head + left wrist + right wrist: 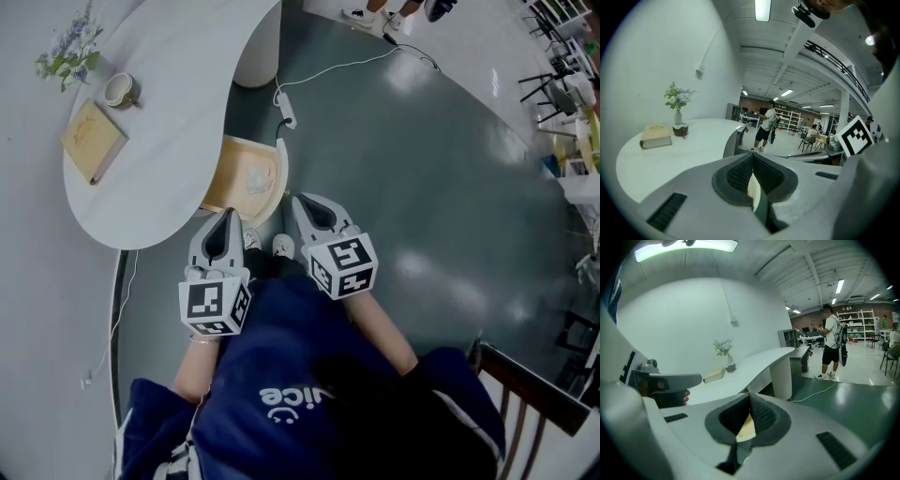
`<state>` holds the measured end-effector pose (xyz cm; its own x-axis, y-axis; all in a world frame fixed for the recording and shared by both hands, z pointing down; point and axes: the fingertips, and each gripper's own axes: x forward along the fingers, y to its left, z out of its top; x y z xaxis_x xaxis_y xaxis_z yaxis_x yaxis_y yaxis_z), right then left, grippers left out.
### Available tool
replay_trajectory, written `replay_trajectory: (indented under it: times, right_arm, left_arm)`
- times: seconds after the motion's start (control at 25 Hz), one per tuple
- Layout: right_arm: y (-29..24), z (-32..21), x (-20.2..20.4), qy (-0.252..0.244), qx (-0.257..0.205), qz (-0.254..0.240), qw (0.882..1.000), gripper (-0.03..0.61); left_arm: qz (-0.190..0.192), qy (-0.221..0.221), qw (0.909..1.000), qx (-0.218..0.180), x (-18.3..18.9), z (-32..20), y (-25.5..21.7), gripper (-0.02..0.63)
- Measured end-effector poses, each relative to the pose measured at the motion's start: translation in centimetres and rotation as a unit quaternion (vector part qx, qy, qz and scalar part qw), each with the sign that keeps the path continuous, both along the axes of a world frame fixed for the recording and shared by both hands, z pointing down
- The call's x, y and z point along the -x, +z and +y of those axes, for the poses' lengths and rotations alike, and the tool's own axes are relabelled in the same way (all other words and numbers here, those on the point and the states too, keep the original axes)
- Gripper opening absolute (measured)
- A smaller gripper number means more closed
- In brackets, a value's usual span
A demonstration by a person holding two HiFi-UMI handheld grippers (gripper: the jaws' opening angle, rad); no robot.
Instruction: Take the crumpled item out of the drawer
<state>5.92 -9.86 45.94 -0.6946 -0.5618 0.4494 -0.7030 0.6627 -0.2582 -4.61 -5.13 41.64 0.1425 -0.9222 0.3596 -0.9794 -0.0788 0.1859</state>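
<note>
A pale wooden drawer [228, 161] stands pulled out from under the white curved table [178, 131]. A crumpled white item [257, 178] lies inside it toward its right side. My left gripper [227, 215] hovers just in front of the drawer's near edge, jaws shut and empty. My right gripper [299, 200] is beside the drawer's right front corner, also shut with nothing held. In the left gripper view the left gripper's [752, 155] jaws meet at the tips. The right gripper view shows the right gripper [750, 395] with its jaws together too.
On the tabletop lie a book [92, 139], a cup [120, 90] and a small vase of flowers [70, 52]. A white power strip and cable [286, 112] lie on the dark floor beyond the drawer. A person [832, 345] stands far off. A chair [534, 394] is at my right.
</note>
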Motion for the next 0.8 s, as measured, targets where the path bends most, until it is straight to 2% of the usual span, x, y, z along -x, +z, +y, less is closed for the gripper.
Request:
replay_trajectory:
  times: [0.16, 0.32, 0.56, 0.8]
  right_arm:
    - [0.9, -0.8, 1.1, -0.007, 0.014, 0.015, 1.0, 0.008]
    - [2.1, -1.5, 2.6, -0.009, 0.048, 0.026, 0.998, 0.019]
    - [5.2, -2.8, 5.7, 0.003, 0.126, 0.039, 0.991, 0.12]
    - [8.7, -4.3, 8.4, 0.056, 0.203, 0.044, 0.977, 0.189]
  left_arm:
    - [-0.005, 0.003, 1.0, 0.003, 0.7, -0.7, 0.2, 0.005]
    - [-0.005, 0.001, 1.0, 0.004, 1.5, -1.4, 0.0, 0.005]
    - [-0.001, -0.008, 0.9999, 0.012, 3.3, -1.5, 0.7, 0.005]
    - [0.004, -0.014, 0.9998, 0.014, 5.4, -2.2, 1.0, 0.005]
